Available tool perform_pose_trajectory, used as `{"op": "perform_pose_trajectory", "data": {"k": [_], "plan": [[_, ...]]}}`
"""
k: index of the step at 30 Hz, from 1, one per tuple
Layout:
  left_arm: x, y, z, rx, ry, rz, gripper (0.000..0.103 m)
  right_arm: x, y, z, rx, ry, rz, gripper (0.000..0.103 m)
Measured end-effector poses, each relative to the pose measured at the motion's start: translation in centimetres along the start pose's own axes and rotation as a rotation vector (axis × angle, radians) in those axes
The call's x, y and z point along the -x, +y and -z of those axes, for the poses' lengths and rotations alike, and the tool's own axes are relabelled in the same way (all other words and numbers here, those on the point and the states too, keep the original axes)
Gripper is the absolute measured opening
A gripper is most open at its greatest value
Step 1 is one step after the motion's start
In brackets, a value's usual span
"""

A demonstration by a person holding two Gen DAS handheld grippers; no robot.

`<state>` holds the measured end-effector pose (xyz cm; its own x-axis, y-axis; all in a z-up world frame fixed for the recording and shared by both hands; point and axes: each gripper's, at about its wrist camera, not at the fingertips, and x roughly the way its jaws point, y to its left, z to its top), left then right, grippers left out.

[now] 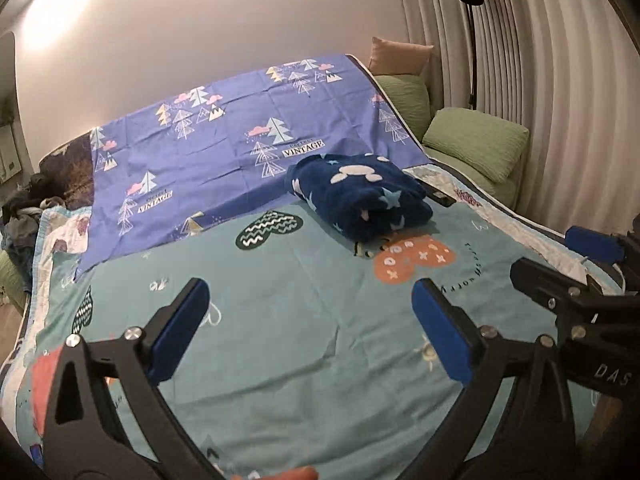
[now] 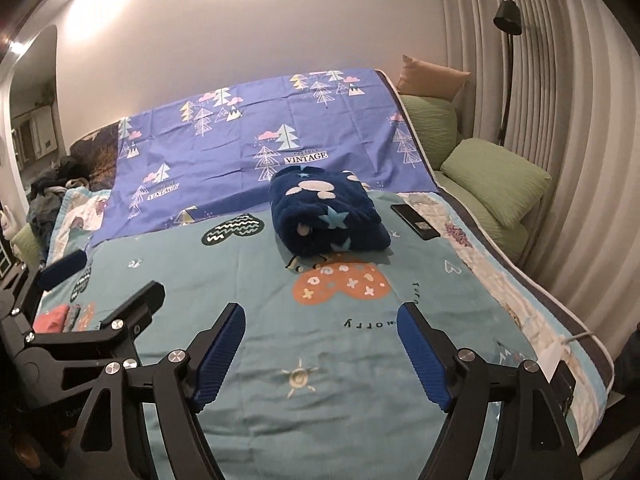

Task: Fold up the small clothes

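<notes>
A: How are the two tools seen?

B: The left gripper (image 1: 310,300) is held over the teal bedsheet (image 1: 280,340) with its blue pads (image 1: 438,332) spread wide; nothing is gripped between them. The right gripper (image 2: 322,328) is likewise held with its jaws well apart and empty, above the same sheet. Each tool is caught at the edge of the other's view, so they are held side by side.

A: And where is the garment found?

B: The folded navy fleece garment (image 2: 326,216), patterned with pale stars and mouse-head shapes, is seen further up the bed, well apart from both grippers. It is laid as a thick bundle on the teal sheet, just above an orange heart print (image 2: 340,284), with its far edge touching or overlapping the purple tree-print sheet (image 2: 248,132).

A: What else is noted?

B: A black phone (image 2: 414,220) is seen lying flat just to the right of the garment. Green cushions (image 2: 496,176) and a black floor lamp (image 2: 506,64) are placed by the pleated curtain (image 2: 560,120). A heap of clothes (image 2: 50,196) is visible at the far left of the bed.
</notes>
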<state>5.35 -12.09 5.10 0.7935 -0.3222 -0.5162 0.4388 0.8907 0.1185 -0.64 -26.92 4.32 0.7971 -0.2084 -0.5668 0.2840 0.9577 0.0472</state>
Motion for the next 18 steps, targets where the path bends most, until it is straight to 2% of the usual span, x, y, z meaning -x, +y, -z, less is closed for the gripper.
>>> {"op": "perform_pose_trajectory", "data": {"k": [4,9,18], "plan": [[0.6,-0.5,0.6,-0.018,0.027,-0.005,0.101,0.1,-0.6,0.9,-0.023,0.013,-0.003,0.082],[1.4,-1.1,0.8,-0.034,0.02,-0.019,0.101,0.0,-1.2,1.8,-0.029,0.04,-0.011,0.082],[2.0,-1.4,0.6,-0.037,0.005,-0.032,0.101,0.4,-2.0,2.3,-0.043,0.036,0.017,0.082]]}}
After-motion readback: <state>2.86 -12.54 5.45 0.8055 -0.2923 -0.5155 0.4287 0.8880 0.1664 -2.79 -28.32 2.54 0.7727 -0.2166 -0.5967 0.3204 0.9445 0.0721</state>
